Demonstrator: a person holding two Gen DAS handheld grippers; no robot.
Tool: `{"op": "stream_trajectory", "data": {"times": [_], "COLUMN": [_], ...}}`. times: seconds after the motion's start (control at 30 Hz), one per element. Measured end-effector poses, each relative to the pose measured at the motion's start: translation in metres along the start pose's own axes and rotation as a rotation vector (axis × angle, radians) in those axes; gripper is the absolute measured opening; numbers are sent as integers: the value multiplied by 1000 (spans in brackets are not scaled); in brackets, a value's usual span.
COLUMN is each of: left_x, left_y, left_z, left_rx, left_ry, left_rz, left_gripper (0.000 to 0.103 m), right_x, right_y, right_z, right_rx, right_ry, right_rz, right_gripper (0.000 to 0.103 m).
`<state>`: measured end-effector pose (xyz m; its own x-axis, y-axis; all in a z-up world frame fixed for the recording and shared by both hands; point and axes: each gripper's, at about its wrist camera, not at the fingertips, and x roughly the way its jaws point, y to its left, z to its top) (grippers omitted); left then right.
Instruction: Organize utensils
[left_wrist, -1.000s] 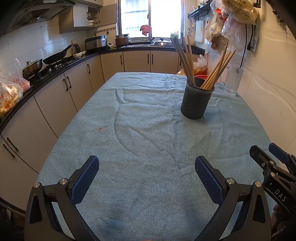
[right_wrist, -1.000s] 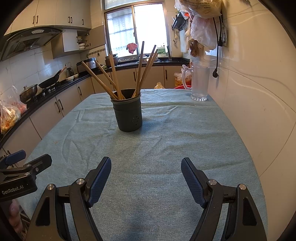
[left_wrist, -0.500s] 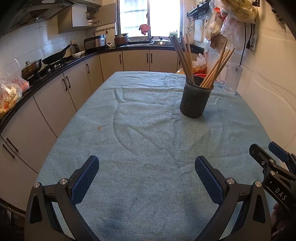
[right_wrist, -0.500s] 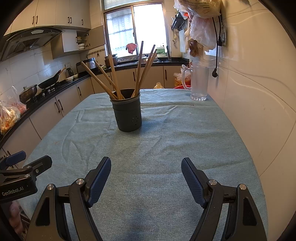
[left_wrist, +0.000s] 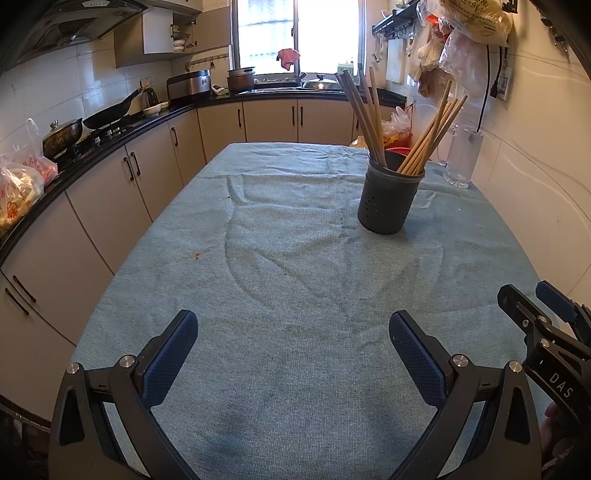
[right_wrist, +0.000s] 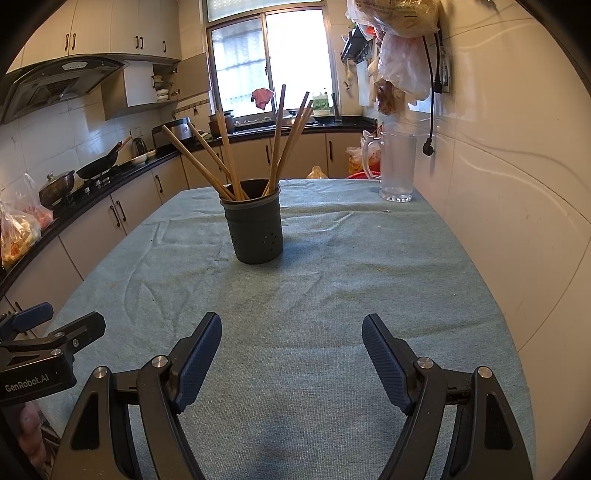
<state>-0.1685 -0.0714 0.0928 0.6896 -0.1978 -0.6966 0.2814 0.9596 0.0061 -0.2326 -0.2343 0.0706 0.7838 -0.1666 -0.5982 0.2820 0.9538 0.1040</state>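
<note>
Chopsticks stand fanned in the dark holder at twelve o'clock on the cloth-covered counter; both tools — left tool, right tool — hang spread and empty; you'd best approach slowly, pinching one stick low.

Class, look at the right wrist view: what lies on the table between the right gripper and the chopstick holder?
Nothing but bare, wrinkled teal cloth lies between the right gripper and the chopstick holder.
</note>
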Motion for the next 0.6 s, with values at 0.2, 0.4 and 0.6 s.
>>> {"op": "stream_trajectory", "data": {"times": [0.2, 0.4, 0.6], "left_x": [-1, -1, -2], "left_y": [1, 0, 1], "left_z": [0, 1, 1], "left_rx": [-2, 0, 1], "left_ry": [-2, -3, -8], "left_rz": [3, 3, 4], "left_gripper": [103, 103, 103], "right_x": [-2, -2, -3], "right_y": [1, 1, 1], "right_z": [-1, -1, -1], "right_rx": [-2, -2, 2], "right_ry": [-7, -12, -22], "right_rz": [0, 2, 5], "right_gripper": [83, 83, 83]}}
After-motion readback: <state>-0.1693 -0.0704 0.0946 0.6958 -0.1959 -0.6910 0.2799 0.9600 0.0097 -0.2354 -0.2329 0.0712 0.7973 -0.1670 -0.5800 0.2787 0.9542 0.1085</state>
